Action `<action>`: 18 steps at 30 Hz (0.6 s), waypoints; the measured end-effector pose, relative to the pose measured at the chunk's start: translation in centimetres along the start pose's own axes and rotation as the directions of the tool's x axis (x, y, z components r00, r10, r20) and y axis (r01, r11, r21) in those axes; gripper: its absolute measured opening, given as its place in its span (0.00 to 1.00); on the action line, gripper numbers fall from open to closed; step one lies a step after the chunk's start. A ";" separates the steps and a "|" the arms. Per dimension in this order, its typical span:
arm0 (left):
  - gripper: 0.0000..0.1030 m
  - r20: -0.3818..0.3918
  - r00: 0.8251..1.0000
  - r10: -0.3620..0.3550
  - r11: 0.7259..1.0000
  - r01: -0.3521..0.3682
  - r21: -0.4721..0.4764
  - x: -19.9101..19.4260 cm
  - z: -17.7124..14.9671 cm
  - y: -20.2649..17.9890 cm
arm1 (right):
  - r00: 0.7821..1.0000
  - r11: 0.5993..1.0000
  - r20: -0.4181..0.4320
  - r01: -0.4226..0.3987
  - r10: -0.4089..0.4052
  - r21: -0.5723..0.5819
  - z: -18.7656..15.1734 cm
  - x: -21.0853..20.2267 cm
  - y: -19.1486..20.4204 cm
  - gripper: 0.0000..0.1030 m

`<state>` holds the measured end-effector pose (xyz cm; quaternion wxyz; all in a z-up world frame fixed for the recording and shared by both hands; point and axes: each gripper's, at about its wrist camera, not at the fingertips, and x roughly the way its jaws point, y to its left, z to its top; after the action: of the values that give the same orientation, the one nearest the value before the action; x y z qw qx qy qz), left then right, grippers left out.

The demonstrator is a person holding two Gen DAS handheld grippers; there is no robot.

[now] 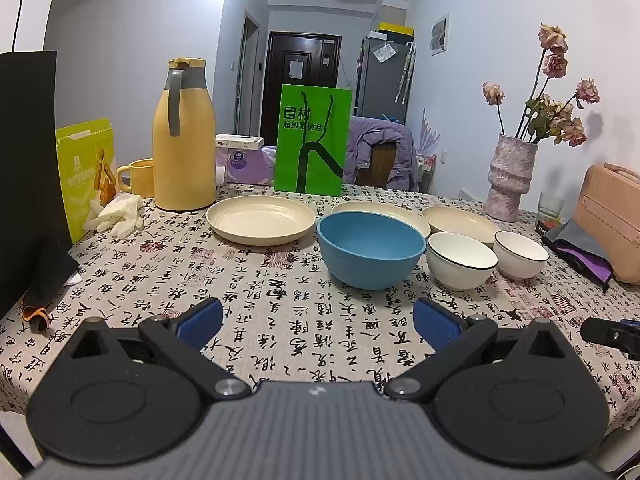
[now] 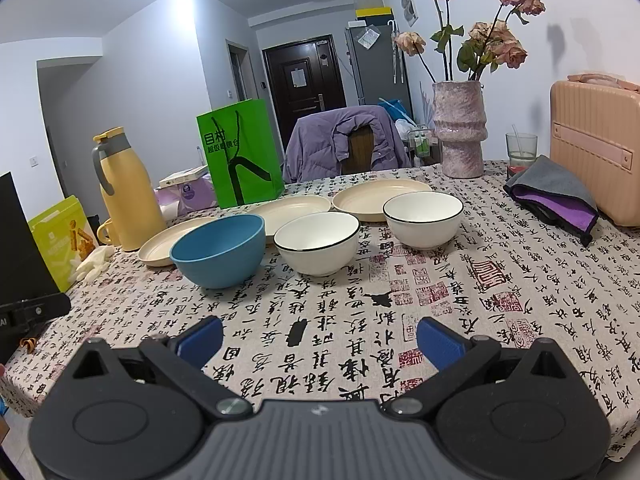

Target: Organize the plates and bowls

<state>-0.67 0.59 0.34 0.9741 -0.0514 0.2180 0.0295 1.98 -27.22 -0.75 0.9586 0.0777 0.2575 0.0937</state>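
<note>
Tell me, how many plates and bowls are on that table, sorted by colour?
Cream plates: 3
White bowls with dark rims: 2
Blue bowl: 1
Total: 6

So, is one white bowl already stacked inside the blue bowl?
No, the blue bowl is empty; both white bowls stand beside it.

Bare calligraphy-print tablecloth [image 1: 256, 280] between my blue-padded fingers [image 1: 200, 320] and crockery: open lane. Ahead, round blue plastic bowl [image 1: 370, 250] fronts three cream plates; two black-rimmed white bowls [image 2: 318, 244] just beside it. Left edge blocked by black paper bag [image 1: 28, 168], tall yellow thermos jug [image 1: 184, 136]. Right edge: folded grey-purple cloth [image 2: 556, 196], ribbed peach case [image 2: 596, 148].
</note>
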 end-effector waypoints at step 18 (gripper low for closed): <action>1.00 0.011 1.000 -0.028 1.000 0.028 -0.006 0.1 -0.2 -0.2 | 1.000 1.000 0.000 0.013 -0.013 -0.017 0.0 0.0 0.8 1.00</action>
<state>-0.64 0.41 0.13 0.9755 -0.0571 0.2117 0.0168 1.91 -26.40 -0.59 0.9598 0.0680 0.2573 0.0894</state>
